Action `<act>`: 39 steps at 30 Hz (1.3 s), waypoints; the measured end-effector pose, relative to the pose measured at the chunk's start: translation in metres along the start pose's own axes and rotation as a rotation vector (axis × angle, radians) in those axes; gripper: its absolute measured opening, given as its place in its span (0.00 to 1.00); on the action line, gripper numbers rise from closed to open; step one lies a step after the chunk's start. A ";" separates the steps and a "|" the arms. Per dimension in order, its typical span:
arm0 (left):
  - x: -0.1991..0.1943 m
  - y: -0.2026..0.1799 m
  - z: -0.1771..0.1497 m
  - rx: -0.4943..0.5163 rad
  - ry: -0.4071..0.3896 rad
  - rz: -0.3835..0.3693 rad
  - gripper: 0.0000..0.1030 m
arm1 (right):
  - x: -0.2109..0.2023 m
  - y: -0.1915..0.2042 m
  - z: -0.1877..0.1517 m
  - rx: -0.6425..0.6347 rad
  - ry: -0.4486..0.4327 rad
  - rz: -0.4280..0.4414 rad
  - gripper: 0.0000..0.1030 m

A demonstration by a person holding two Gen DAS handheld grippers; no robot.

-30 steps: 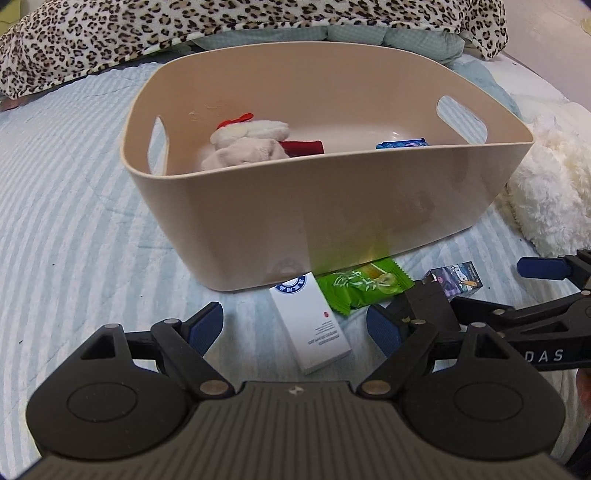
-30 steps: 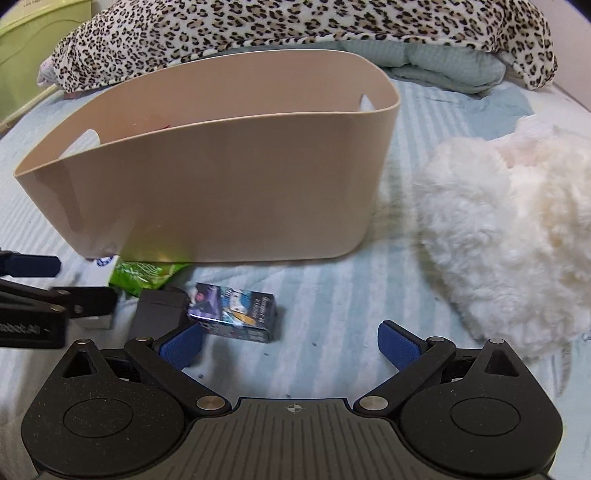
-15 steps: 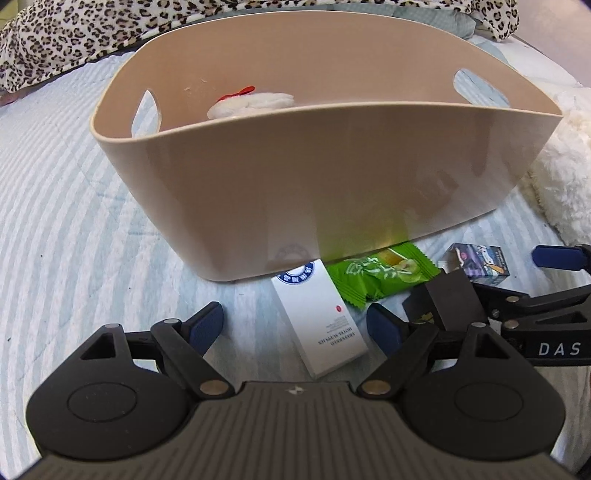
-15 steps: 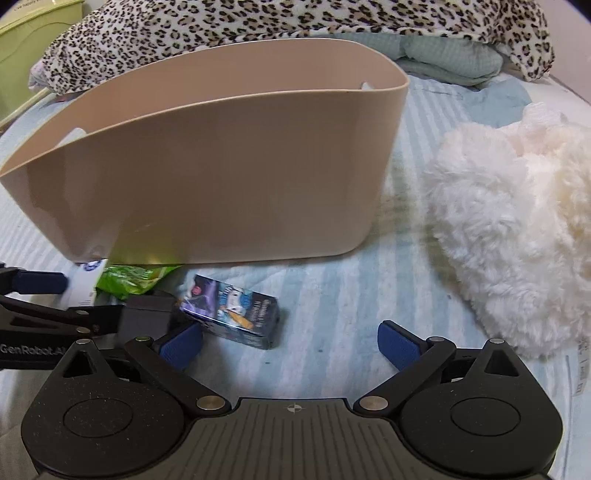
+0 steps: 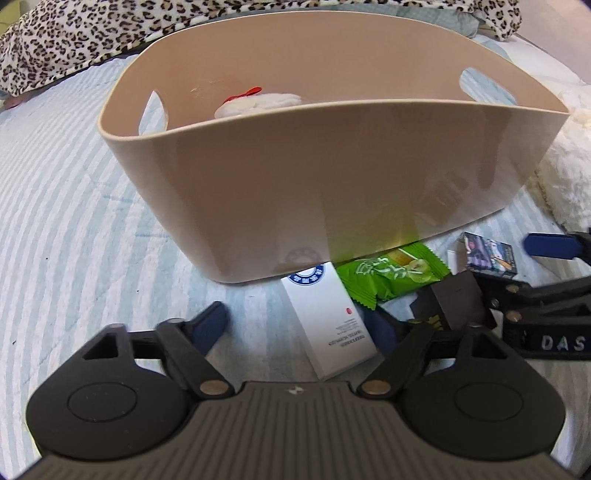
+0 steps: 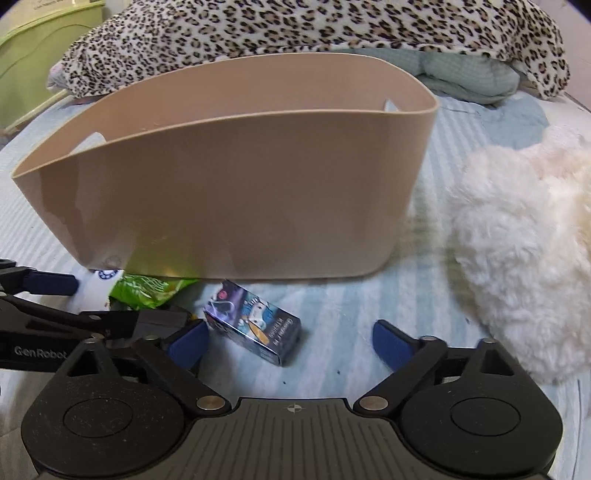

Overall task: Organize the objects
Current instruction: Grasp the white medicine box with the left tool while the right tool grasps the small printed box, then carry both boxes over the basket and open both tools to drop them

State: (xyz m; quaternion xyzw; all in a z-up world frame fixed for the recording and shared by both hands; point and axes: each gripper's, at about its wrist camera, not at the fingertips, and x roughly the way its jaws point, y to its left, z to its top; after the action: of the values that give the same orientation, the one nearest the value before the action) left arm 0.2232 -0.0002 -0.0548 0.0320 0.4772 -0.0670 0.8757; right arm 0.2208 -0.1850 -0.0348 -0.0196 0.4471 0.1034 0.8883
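A beige plastic tub (image 5: 332, 177) stands on the striped bed, also in the right wrist view (image 6: 229, 192). A white plush with a red bow (image 5: 255, 101) lies inside it. In front of the tub lie a white box (image 5: 328, 325), a green snack packet (image 5: 388, 273) and a small dark printed box (image 6: 255, 326). My left gripper (image 5: 299, 328) is open, low over the bed, with the white box between its fingers. My right gripper (image 6: 290, 343) is open, with the dark box by its left finger. The tub's other contents are hidden.
A fluffy white plush (image 6: 517, 251) lies right of the tub. A leopard-print blanket (image 6: 295, 29) and a teal quilt (image 6: 461, 74) lie behind it. A green bin (image 6: 33, 55) stands at the far left. The two grippers are side by side and nearly touching.
Both grippers have dropped lower and moved forward toward the small items before the tub. The white box now sits between the left fingers. Both jaws stay open.
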 end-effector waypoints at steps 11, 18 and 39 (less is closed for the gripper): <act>-0.010 0.005 -0.003 0.004 -0.006 -0.031 0.32 | -0.007 0.014 0.000 -0.073 0.020 0.065 0.28; -0.024 0.010 -0.011 -0.005 -0.005 -0.041 0.31 | -0.021 0.024 -0.001 -0.123 0.025 0.023 0.23; -0.129 0.027 0.009 0.023 -0.211 -0.061 0.31 | -0.124 0.022 0.015 -0.049 -0.217 -0.029 0.23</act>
State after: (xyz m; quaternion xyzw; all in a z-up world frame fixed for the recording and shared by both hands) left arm 0.1660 0.0369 0.0582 0.0204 0.3823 -0.1023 0.9181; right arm 0.1563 -0.1822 0.0745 -0.0364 0.3451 0.1031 0.9322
